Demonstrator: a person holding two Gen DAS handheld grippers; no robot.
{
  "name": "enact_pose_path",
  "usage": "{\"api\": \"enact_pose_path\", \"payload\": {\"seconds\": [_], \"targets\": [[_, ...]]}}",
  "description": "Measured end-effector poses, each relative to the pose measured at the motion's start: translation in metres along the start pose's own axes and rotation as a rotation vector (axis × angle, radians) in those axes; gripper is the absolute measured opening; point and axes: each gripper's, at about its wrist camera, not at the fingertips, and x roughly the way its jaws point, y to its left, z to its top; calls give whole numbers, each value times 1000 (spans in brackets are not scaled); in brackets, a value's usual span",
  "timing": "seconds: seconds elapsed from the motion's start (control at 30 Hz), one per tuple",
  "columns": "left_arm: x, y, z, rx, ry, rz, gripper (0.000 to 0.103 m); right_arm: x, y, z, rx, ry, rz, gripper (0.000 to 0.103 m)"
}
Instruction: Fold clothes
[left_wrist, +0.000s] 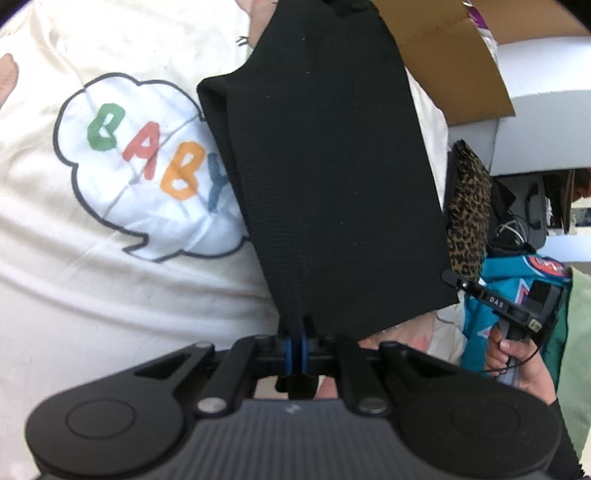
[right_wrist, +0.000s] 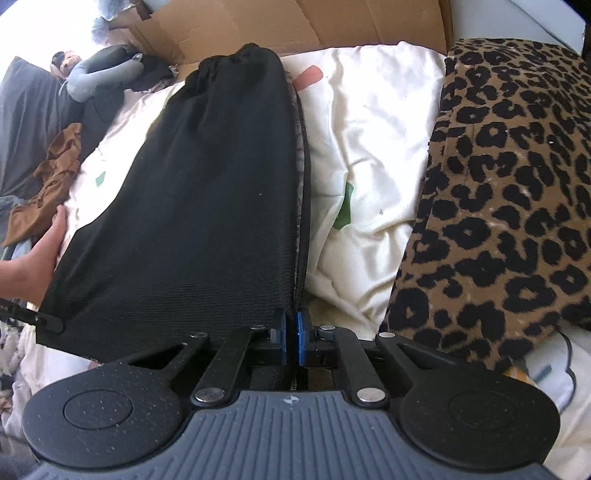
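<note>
While the cream bedspread (right_wrist: 373, 122) with its cartoon "BABY" speech bubble (left_wrist: 147, 166) fills most of both views, we read the scene as a bed carrying the work, with a cardboard box (right_wrist: 295, 26) at its far end and a leopard-print cloth (right_wrist: 509, 192) lying to the right. The task's thing is the black garment (right_wrist: 207, 192) — a ribbed knit piece, stretched out over the bedspread with its long axis running straight away from us, its gathered far end near the cardboard box.

Both near corners of it are in hand. Our left hand-held gripper (left_wrist: 295, 341) has its blue pads pressed together on the near edge of the black garment (left_wrist: 332, 166), and our right hand-held gripper (right_wrist: 291, 334) is likewise closed on the cloth, at the right-hand edge, where two layers seem to meet. Neither hand is nearer than the other, so far as we can judge — each sits at its own corner, with the cloth leading forward from the fingertips.

Since the length lies ahead of both grips, we judge that any fold would carry this near edge forward along that axis toward the gathered end; whether the piece is already doubled once, we cannot settle.
</note>
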Motion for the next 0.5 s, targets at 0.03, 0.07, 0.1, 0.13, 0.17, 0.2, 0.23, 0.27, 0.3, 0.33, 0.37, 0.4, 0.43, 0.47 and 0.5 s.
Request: {"api": "enact_pose_path", "payload": {"seconds": [0.03,0.07,0.1,0.13,0.17,0.2,0.23,0.27,0.3,0.33,0.37,0.4,0.43,0.47,0.5], "targets": [[-1,-3,-2,8,5,-1,5,-4,0,-2,2,7,4,3],[-2,-6,-5,15,11,-2,5,-8,1,-4,2,13,7,3],[-4,-9,-8,21,15,-3,5,-12,2,-6,3,19,10,3],[-6,-10,-11,27,20,-4,5,-17,2,-9,4,27,11,3],[-6,-13,-13,30,24,-5,5,-21,2,-12,8,34,13,3],[-6,-15,-16,32,28,-6,5,-25,2,-16,18,36,14,3],[-5,-16,-19,35,32,-5,5,-29,1,-20,28,38,15,3],[-4,-18,-21,37,36,-3,5,-33,0,-25,40,39,16,3],[-3,-20,-23,39,40,0,5,-36,-1,-30,56,38,18,3],[-3,-20,-27,39,46,4,5,-39,-2,-36,70,40,19,3],[-2,-20,-30,38,52,8,5,-41,-2,-41,81,42,21,3],[2,-24,-31,35,57,13,5,-43,-2,-47,92,45,22,3],[5,-27,-31,33,63,17,5,-44,-1,-52,101,47,24,3],[4,-27,-34,34,72,21,5,-45,0,-57,111,49,26,3],[3,-27,-37,38,81,24,5,-47,1,-63,120,51,27,3]]}}
